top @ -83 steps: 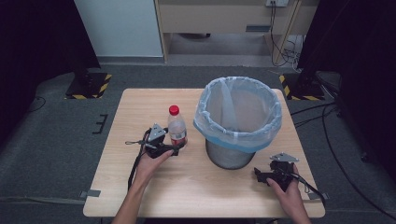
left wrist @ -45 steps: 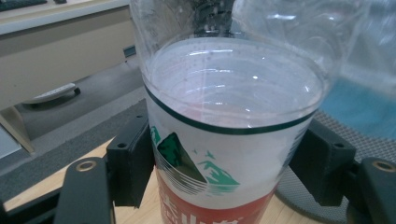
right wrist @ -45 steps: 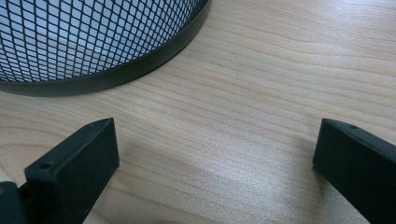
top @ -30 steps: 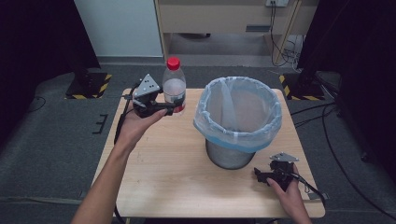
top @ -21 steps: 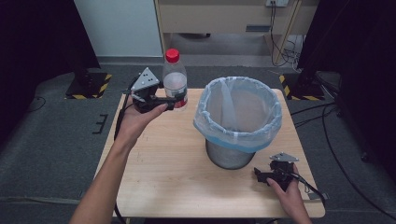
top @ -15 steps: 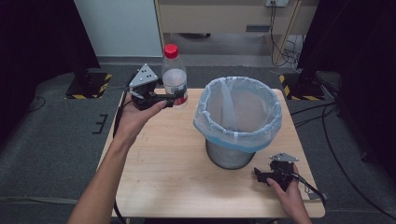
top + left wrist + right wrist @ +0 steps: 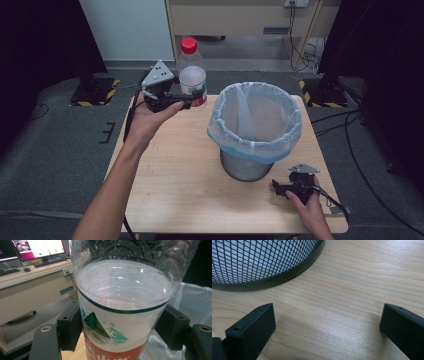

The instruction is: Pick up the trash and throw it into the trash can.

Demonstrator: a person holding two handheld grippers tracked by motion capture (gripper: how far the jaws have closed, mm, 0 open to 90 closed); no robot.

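Jaws first: the left gripper (image 7: 192, 99) is clamped on the plastic bottle (image 7: 192, 75), one black pad pressing each side of the label band, and the left gripper view shows it plainly, with the bottle (image 7: 122, 307) wedged between the pads and cloudy liquid standing just above the green line of the label. Bottle is upright, red cap on top, held in the air to the left of the waste bin (image 7: 255, 131) and a little beyond it, close to its rim but not over the opening. The person's left hand (image 7: 150, 116) carries the gripper from beneath, forearm stretching up from the near edge of the table (image 7: 170, 190).

Over on the other side, the right gripper (image 7: 280, 187) sits low on the wood just in front of the bin and to its right, jaws standing apart with nothing between them. Its own camera shows bare tabletop (image 7: 352, 290) between the two pads and the bin's black mesh wall (image 7: 262, 260) just ahead.

The bin itself stands on the table, lined with a pale blue bag (image 7: 235, 117) folded over the rim.
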